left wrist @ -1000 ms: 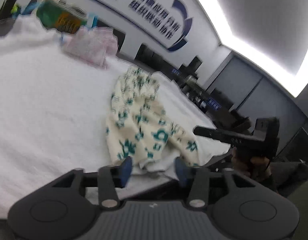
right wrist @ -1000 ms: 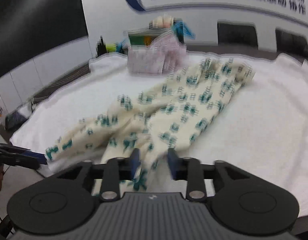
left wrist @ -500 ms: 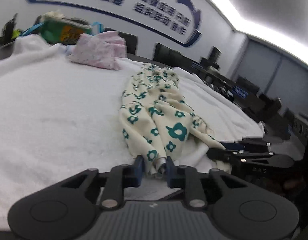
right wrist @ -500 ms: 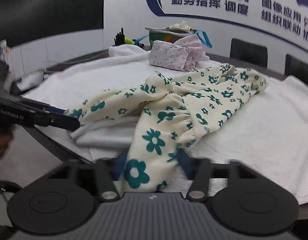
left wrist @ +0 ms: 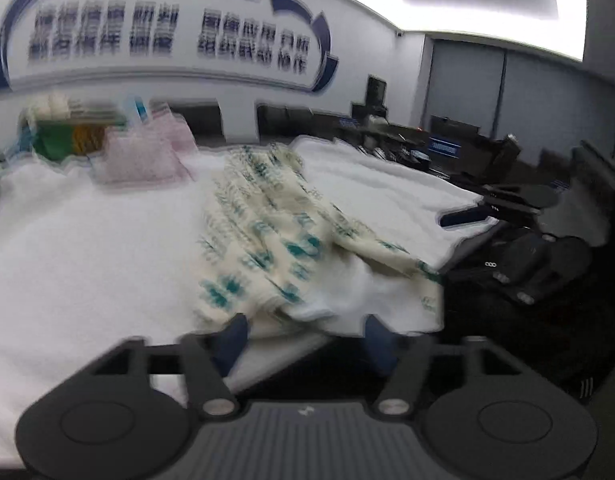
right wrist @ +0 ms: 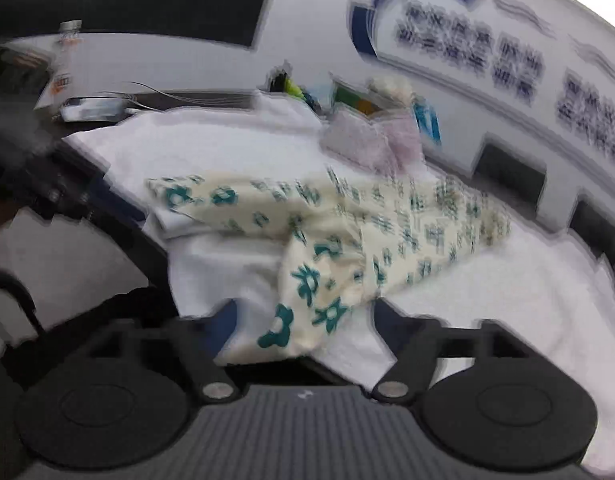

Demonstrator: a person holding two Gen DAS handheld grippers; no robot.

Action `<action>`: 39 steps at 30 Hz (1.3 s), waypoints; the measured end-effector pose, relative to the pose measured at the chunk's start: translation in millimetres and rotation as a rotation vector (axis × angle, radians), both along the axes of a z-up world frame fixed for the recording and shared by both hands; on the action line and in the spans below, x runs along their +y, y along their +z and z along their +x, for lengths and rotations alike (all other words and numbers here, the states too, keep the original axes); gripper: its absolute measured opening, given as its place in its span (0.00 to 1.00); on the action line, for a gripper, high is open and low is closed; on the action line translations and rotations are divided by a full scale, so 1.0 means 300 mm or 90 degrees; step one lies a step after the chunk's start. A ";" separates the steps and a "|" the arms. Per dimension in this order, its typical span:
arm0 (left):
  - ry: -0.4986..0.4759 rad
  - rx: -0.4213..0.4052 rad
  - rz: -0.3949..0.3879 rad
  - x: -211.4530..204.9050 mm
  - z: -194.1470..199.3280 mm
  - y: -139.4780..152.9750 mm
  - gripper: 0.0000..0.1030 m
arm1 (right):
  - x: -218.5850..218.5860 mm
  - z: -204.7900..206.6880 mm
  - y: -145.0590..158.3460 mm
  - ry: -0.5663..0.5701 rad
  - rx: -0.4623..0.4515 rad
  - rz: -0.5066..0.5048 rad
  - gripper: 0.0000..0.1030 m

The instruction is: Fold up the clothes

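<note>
Left gripper (left wrist: 305, 334): fingers spread wide with nothing between them, at the near table edge; half a second ago they were nipped together on the cuff of the near trouser leg, so it has let go.
Right gripper (right wrist: 305, 320): fingers also wide apart, a trouser cuff lying loose in the gap rather than pinched; earlier it closed in around that cuff.
Flowered trousers (left wrist: 263, 236): cream with teal flowers, spread on the white towel (left wrist: 87, 248), both legs running toward the near edge, waist farther back. One cuff hangs over the edge.
Change in view: both pictures are blurred by motion now, where the ones before were sharp.
Pink garment (left wrist: 143, 152): folded, behind the trousers, well apart from them.
Bag (right wrist: 359, 98): green and orange, stands behind the pink garment at the far end; contents too blurred to tell.
Only in left view: the right gripper's blue-tipped finger over the towel corner, and rows of dark desks (left wrist: 447, 148).
Only in right view: a bottle (right wrist: 65, 56) and cables on the side counter.
</note>
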State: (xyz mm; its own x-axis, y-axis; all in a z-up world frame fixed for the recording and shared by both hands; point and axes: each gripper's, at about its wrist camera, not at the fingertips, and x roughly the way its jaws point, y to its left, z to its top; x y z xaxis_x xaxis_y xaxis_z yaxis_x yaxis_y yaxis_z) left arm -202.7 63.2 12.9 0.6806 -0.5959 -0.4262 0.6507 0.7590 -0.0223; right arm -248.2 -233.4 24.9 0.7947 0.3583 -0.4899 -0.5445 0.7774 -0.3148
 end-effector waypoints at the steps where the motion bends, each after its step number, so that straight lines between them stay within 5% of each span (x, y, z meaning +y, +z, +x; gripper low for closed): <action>1: 0.001 -0.029 0.019 0.000 0.000 0.007 0.70 | 0.014 -0.009 -0.006 0.022 -0.003 -0.003 0.78; 7: -0.011 -0.090 0.167 -0.088 0.072 -0.045 0.70 | 0.102 0.011 -0.126 0.092 -0.039 -0.088 0.79; 9: -0.025 -0.088 0.171 -0.101 0.087 -0.056 0.65 | 0.111 0.026 -0.157 0.091 -0.044 -0.112 0.77; 10: -0.034 -0.080 0.165 -0.100 0.094 -0.053 0.54 | 0.107 0.037 -0.163 0.085 -0.042 -0.112 0.72; 11: -0.043 -0.070 0.158 -0.098 0.101 -0.047 0.38 | 0.102 0.048 -0.168 0.079 -0.041 -0.111 0.54; 13: -0.060 -0.049 0.142 -0.093 0.115 -0.035 0.18 | 0.059 0.083 -0.142 0.081 -0.007 -0.057 0.46; 17: -0.095 -0.007 0.111 -0.083 0.143 -0.012 0.10 | -0.015 0.108 -0.080 0.107 0.040 0.007 0.07; 26: -0.172 0.079 -0.006 -0.073 0.188 0.090 0.05 | -0.087 0.076 0.054 0.197 0.077 0.041 0.04; 31: -0.188 0.113 -0.089 -0.082 0.291 0.175 0.06 | -0.196 0.172 0.126 0.191 0.092 0.140 0.04; 36: -0.154 0.136 -0.131 -0.098 0.431 0.198 0.06 | -0.263 0.470 0.168 0.042 0.076 0.249 0.05; 39: -0.126 0.149 -0.143 -0.090 0.478 0.175 0.17 | -0.267 0.664 0.139 -0.080 0.099 0.255 0.09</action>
State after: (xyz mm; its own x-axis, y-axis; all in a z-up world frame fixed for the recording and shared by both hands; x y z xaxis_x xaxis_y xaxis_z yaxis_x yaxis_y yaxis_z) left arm -59.2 36.3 65.3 0.4428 -0.8025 -0.3999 0.7415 0.5785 -0.3399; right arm -49.1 -313.4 66.8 0.7724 0.4489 -0.4494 -0.4545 0.8848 0.1026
